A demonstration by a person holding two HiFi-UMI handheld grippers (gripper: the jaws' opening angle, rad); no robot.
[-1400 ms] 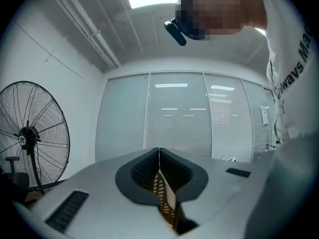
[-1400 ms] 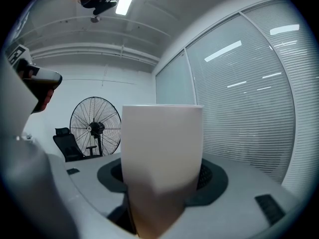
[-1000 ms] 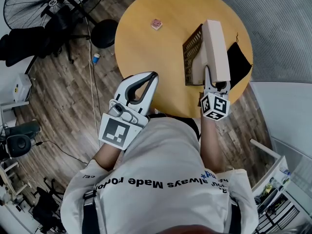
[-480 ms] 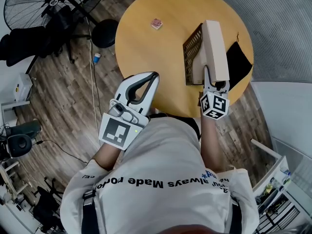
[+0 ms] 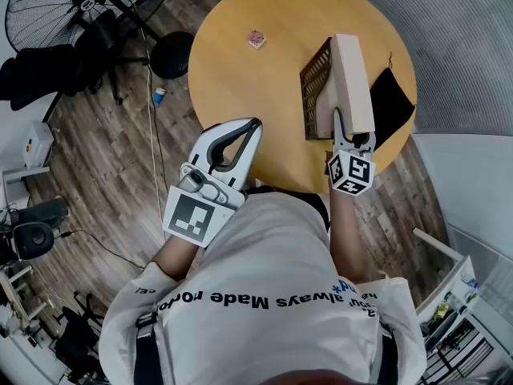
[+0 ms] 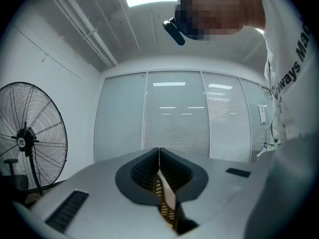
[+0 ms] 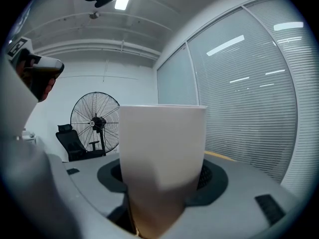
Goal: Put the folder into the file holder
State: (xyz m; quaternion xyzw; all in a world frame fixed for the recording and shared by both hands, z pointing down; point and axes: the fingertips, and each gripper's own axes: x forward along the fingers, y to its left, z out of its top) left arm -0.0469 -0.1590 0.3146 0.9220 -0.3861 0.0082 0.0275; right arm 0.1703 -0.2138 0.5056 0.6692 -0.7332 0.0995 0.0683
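Head view: folder (image 5: 353,70) clamped on edge in right hand-held gripper (image 5: 354,137), for slotting into file holder (image 5: 316,80) at tabletop's (image 5: 240,79) right edge; left hand-held gripper (image 5: 254,124) closed.

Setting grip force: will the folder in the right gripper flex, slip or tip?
The folder looks thick with flat, straight faces: probably stiff, not floppy. Its smooth faces fill the right gripper, so it may slip. It appears upright by the mesh file holder; a sideways push could tip it.
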